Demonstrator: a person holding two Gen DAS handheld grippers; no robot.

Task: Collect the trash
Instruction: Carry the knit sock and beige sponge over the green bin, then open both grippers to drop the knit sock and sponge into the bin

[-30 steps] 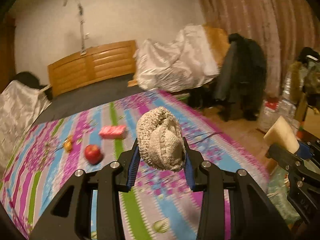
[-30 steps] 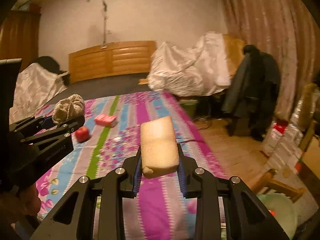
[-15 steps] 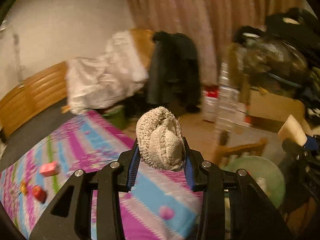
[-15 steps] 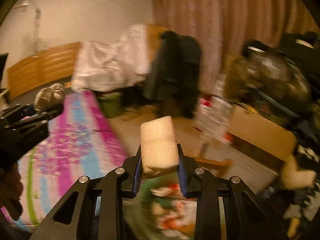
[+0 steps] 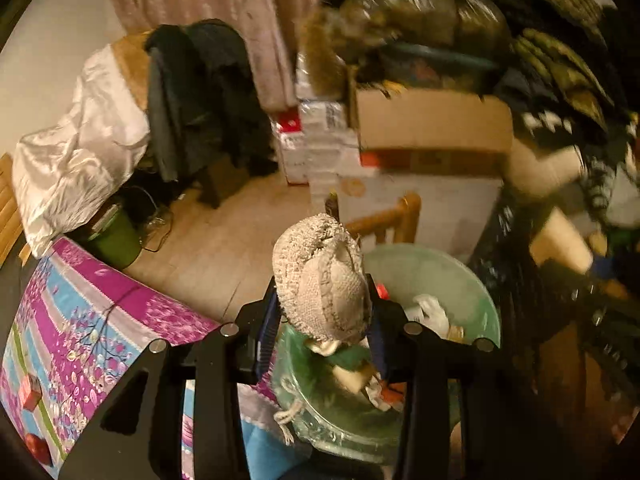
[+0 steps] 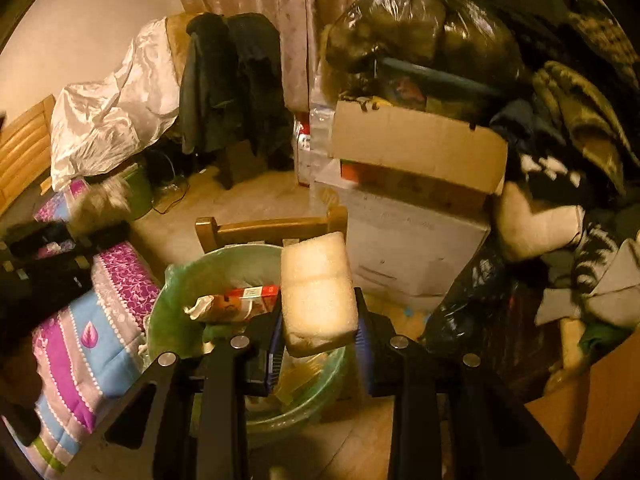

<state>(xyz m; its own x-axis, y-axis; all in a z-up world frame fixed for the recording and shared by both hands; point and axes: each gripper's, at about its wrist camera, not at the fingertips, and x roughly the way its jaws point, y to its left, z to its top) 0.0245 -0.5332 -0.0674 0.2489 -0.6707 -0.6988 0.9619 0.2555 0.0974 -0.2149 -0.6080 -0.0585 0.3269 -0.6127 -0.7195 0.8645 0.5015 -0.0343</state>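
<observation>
A second ago we faced the bed with its striped cover, an apple and a pink packet lying on it; now both views have swung round and tipped down over a green-lined bin (image 5: 472, 280) on the floor beside the bed (image 5: 92, 332). The loads have not shifted in our grip.

Our left gripper (image 5: 322, 326) is clamped on a crumpled knitted cloth (image 5: 320, 276), its blue-padded fingers (image 5: 267, 326) pressing the cloth's lower sides while most of the bundle stands up above them. The cloth hangs over the near left part of the bin's mouth. Our right gripper (image 6: 318, 330) is clamped on a pale foam block (image 6: 318, 288), held by its lower end between the fingers (image 6: 276, 334), with the rest sticking up and forward. The block sits above the right half of the bin (image 6: 176, 280).

Inside the bin we make out a red-and-white carton (image 6: 244, 298) and crumpled paper; the rest is hidden behind the grippers and what they hold. In the left view the right edge is smeared, so the foam block (image 5: 560, 244) shows only as a pale blur. In the right view the left gripper (image 6: 60, 240) and its cloth are a dark and grey blur at the left edge. A wooden chair back (image 6: 272, 228) stands just behind the bin, cardboard boxes (image 6: 416, 148) behind that.
</observation>
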